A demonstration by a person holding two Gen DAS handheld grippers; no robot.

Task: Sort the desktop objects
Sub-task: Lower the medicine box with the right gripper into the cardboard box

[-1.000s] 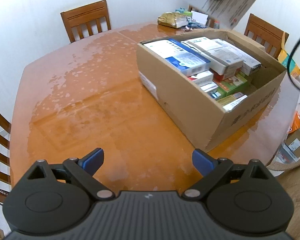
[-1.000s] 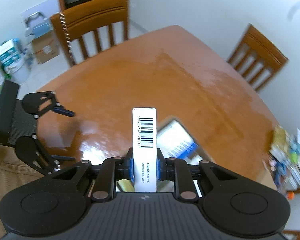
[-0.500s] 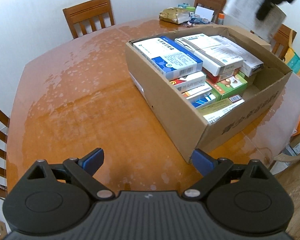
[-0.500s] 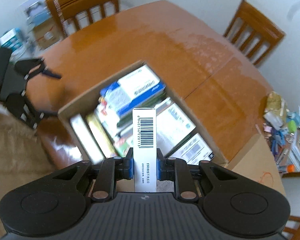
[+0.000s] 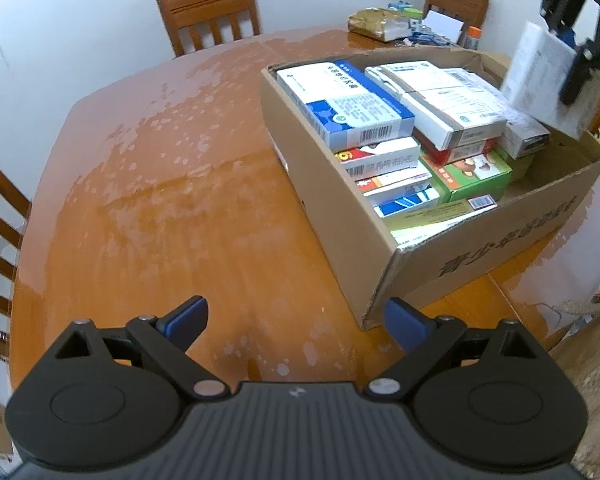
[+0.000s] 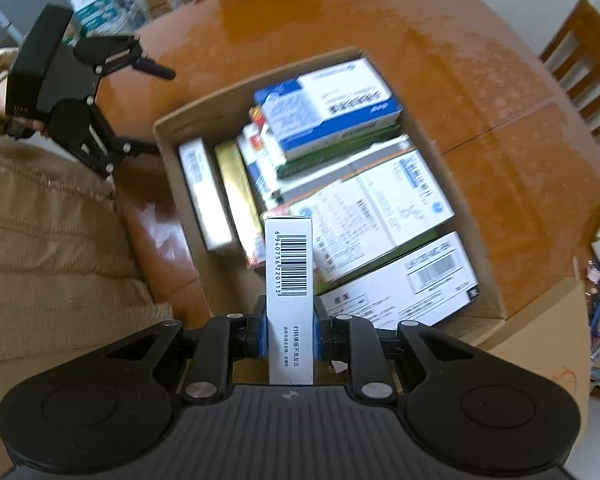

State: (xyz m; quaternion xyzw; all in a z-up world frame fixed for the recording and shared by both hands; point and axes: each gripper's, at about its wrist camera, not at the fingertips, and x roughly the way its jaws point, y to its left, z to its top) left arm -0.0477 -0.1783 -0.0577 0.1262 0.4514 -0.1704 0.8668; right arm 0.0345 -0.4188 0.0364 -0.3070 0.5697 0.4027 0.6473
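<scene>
From my left wrist camera, my left gripper (image 5: 296,318) points down at a slant over a glossy orange-brown wooden table (image 5: 148,216); its two blue-padded fingers (image 5: 186,316) stand wide apart with nothing between them and touch nothing, only bare tabletop showing in the gap. To the right on the table sits an open cardboard box (image 5: 480,248) packed with flat cartons, among them a blue and white carton (image 5: 346,106) on top and a green carton (image 5: 466,172) lower down. At the top right corner of this view my right gripper (image 5: 576,40) hangs above the far side of the box, clamping a white carton (image 5: 540,76) that looks blurred. Two wooden chairs (image 5: 210,12) stand at the far edge, beside a small heap of clutter (image 5: 404,26). From my right wrist camera, my right gripper (image 6: 290,338) points nearly straight down into the box (image 6: 496,304); its fingers (image 6: 262,336) are drawn in tight against both narrow sides of the white carton (image 6: 290,280), which stands on edge between them with its barcode facing the lens. The carton is held in the air above the packed cartons, touching none that I can see. At the upper left my left gripper (image 6: 140,104) shows with jaws spread, off the near corner of the box, above a tan sleeve (image 6: 52,248).
</scene>
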